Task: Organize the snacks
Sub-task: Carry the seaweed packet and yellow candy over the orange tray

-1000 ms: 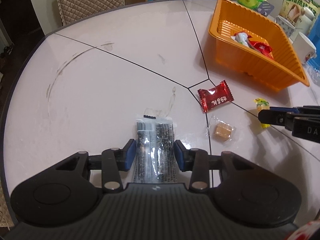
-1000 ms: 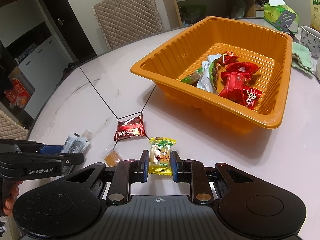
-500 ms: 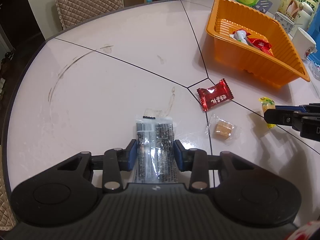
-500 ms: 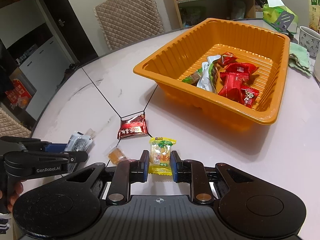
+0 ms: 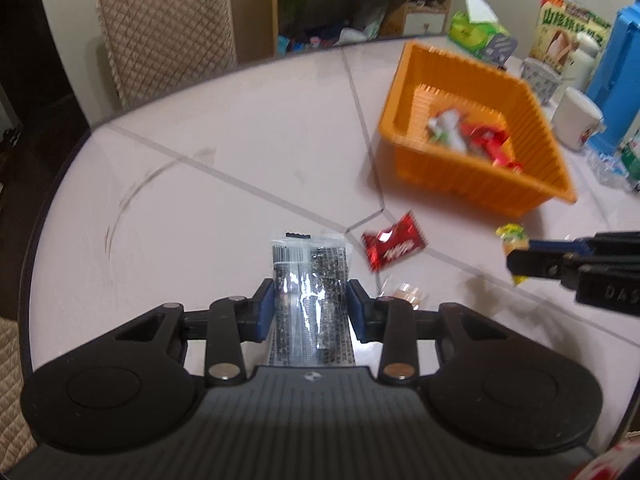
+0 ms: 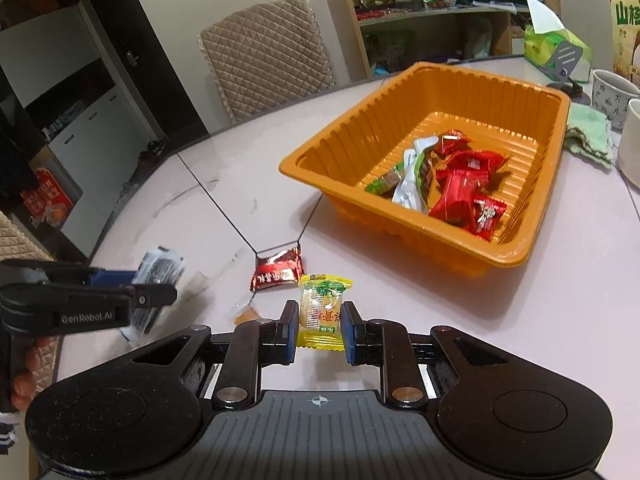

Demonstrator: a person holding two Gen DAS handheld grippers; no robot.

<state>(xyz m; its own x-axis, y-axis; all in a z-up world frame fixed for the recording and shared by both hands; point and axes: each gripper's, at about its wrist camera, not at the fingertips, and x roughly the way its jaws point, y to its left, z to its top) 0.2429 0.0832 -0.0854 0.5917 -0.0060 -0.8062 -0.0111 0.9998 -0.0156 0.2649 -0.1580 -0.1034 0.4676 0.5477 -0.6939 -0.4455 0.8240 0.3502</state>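
Your left gripper (image 5: 310, 306) is clamped on the black-and-clear snack packet (image 5: 308, 280), near the table's (image 5: 200, 232) front edge. Your right gripper (image 6: 320, 326) pinches the yellow candy (image 6: 322, 308), just short of the orange tray (image 6: 500, 252).

on the desk (image 6: 520, 320), the tray (image 6: 320, 160) sits behind two loose candies (image 6: 277, 270), with wrapped snacks (image 6: 460, 188) inside it; a chair (image 6: 264, 64) stands beyond.

"GenRobot.AI" on left gripper (image 6: 120, 294) side; "DAS" on right gripper (image 5: 520, 258) side
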